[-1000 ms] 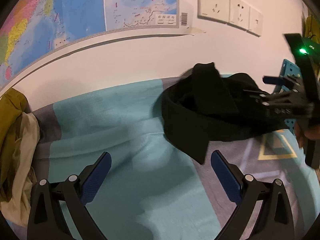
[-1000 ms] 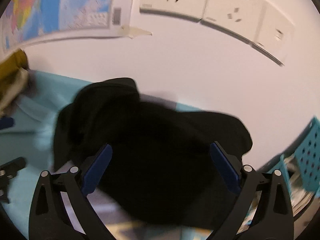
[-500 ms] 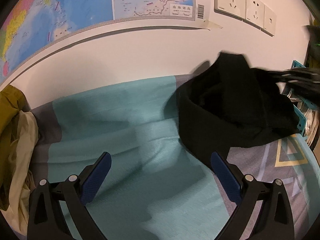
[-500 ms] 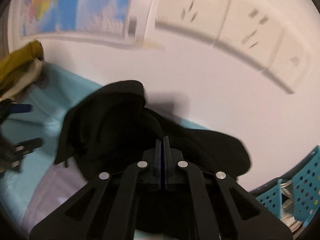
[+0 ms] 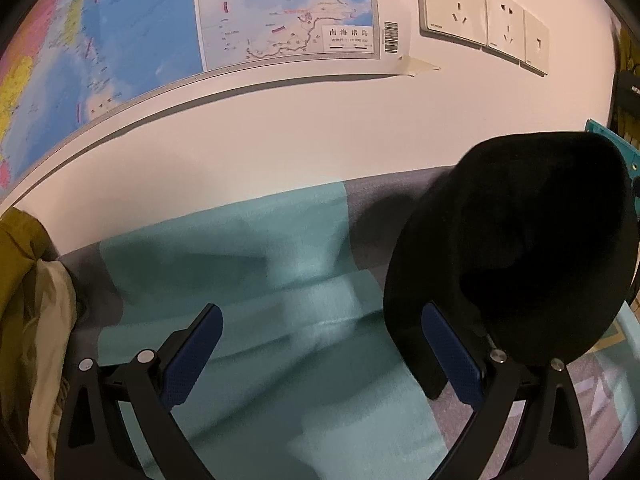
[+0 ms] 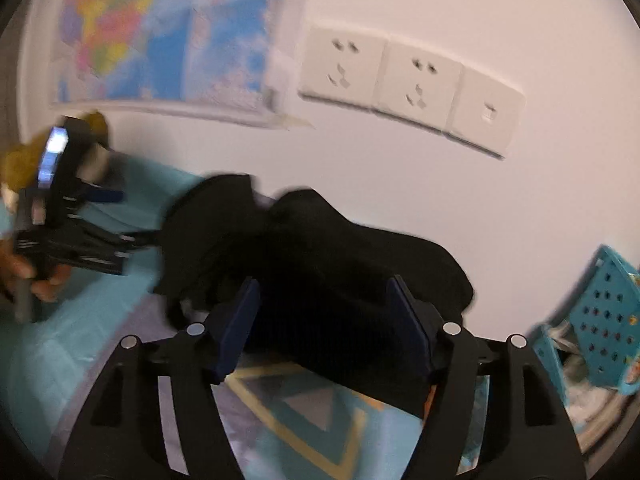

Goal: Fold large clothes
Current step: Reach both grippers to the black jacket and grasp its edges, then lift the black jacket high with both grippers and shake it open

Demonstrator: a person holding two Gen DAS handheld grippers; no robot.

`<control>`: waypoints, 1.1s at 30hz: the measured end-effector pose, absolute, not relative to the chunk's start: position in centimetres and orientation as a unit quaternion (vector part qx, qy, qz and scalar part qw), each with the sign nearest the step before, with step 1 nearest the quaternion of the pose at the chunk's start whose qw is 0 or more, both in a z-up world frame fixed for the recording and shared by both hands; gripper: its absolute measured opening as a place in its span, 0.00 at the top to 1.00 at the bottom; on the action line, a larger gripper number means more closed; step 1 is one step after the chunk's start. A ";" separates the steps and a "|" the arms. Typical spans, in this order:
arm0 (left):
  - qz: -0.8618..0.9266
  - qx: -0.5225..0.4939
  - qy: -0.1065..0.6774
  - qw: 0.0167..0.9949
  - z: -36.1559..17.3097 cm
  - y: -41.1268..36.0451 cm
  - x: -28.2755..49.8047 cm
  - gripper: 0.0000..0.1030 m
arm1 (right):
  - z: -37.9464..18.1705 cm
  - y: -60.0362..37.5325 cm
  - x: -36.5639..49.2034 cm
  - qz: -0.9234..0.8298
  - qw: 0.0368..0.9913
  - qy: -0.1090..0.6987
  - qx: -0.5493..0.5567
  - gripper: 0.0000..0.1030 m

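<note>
The black garment sits bunched against the wall on the teal bedspread — still unfolded. Both grippers are spread wide, gripping nothing: the left gripper beside it, the right gripper straddling it. Next, I'd guess — find an edge and spread it flat.

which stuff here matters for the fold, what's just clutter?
Job:
black garment, bunched on the bed
teal bedsheet, the folding surface
left gripper, open
right gripper, open

Clutter:
wall map
wall sockets
yellow and cream clothes
teal basket
</note>
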State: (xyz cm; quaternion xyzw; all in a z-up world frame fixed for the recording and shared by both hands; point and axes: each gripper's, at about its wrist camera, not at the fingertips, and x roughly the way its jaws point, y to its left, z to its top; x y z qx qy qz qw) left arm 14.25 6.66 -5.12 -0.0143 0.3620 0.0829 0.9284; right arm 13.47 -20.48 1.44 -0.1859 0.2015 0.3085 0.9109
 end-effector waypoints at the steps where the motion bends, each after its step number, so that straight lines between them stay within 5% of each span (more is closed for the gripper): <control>1: 0.080 -0.017 0.361 0.929 -5.1 6.8 14.4 0.07 | 1.2 -20.3 13.1 0.311 0.911 0.201 -0.183 0.35; 10: 0.038 0.021 0.345 0.938 -4.3 6.0 18.9 0.13 | -1.9 -17.4 13.2 0.323 0.893 0.207 -0.236 0.30; 13: 0.018 0.029 0.358 0.933 -4.8 5.7 20.1 0.48 | -3.4 -15.6 14.8 0.317 0.885 0.211 -0.268 0.28; 15: 0.016 0.026 0.369 0.929 -5.1 5.9 20.5 0.93 | -4.2 -14.7 16.0 0.311 0.880 0.220 -0.283 0.65; 16: 0.021 0.022 0.374 0.927 -5.2 6.1 20.6 1.00 | -4.1 -14.7 16.8 0.311 0.880 0.235 -0.271 0.96; 26: 0.010 0.012 0.361 0.932 -5.5 7.4 17.2 0.95 | 8.0 -22.7 9.2 0.315 0.930 0.106 -0.159 0.97; 31: -0.011 0.032 0.361 0.932 -6.0 6.3 16.6 0.77 | 5.2 -24.2 9.5 0.318 0.920 0.166 -0.157 0.95; 33: -0.017 0.040 0.344 0.938 -5.5 6.0 16.0 0.56 | 3.5 -23.8 10.1 0.294 0.918 0.190 -0.187 0.89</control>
